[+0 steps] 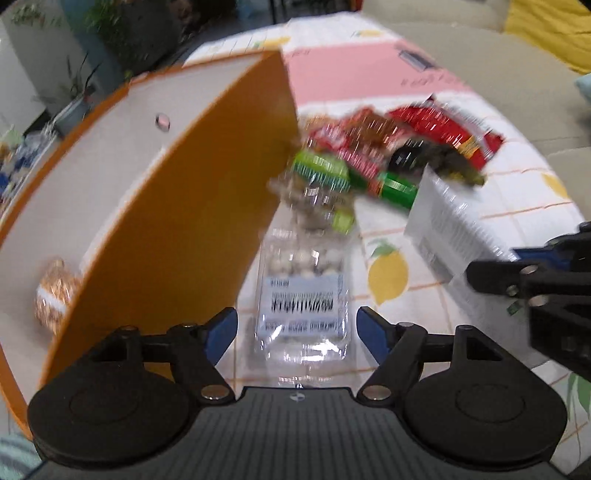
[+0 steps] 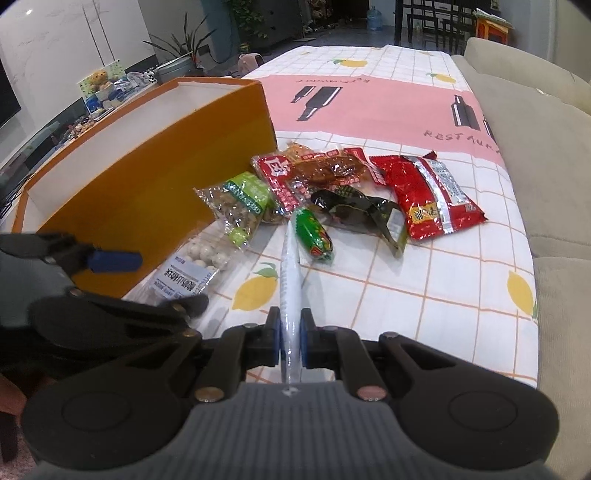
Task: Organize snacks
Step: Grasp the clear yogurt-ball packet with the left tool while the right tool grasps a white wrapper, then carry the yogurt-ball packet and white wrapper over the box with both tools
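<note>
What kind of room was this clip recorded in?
Most likely a home living or dining area. A beige sofa runs beside a table under a lemon-print tablecloth, potted plants stand behind, and dark dining chairs show at the far end.

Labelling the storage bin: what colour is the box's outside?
Orange outside, white inside; the box shows best in the right wrist view.

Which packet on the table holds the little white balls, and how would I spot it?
Start at the big orange cardboard box on the lemon-print tablecloth. Along the foot of its near wall lies a clear plastic packet of small white balls, with a white barcode label at its near end. Its neighbours are green, red or dark wrappers; only this one is see-through with round white pieces.
</note>
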{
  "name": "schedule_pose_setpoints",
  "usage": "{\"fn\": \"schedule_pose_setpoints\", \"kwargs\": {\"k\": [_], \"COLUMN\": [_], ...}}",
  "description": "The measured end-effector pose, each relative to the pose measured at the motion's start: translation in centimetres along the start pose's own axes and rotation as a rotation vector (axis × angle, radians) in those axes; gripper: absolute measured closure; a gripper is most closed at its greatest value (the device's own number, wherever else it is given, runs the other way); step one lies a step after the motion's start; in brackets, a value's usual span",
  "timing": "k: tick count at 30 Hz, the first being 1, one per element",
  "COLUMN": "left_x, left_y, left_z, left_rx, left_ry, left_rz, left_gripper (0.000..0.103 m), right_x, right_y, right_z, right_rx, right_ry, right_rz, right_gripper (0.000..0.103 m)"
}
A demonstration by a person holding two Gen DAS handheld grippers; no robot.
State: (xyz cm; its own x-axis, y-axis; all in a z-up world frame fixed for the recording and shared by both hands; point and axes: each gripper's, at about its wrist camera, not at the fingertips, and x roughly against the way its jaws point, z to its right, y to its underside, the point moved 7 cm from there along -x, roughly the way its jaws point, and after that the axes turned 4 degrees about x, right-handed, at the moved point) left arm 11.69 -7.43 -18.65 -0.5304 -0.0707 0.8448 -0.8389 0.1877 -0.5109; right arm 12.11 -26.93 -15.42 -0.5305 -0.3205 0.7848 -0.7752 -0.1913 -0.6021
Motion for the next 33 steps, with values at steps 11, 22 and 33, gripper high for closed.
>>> {"fn": "schedule_pose_setpoints", "kwargs": {"k": [11, 22, 33], "left_x": [-1.3, -1.5, 2.2], "left_y": [-0.4, -0.5, 0.4], "left_z": [-1.2, -1.1, -1.2], "left_rx": [0.111, 0.136, 0.192], "left_ry": [0.094, 0.137, 0.243], "left_rz": [-0.024, -0.028, -0.115], "left_gripper": [0.017, 0.036, 0.037], "right_x": [-0.3, -0.8, 0.8], "right_y": [-1.2, -1.1, -0.2], "right_z": [0.0, -0.1, -1.2], "right_rx": [0.018, 0.026, 0.023], "right_ry": [-0.013, 0.011, 0.031], "right_rz": [0.038, 0.013, -0.04], "right_gripper": [0.093, 0.097, 0.098]}}
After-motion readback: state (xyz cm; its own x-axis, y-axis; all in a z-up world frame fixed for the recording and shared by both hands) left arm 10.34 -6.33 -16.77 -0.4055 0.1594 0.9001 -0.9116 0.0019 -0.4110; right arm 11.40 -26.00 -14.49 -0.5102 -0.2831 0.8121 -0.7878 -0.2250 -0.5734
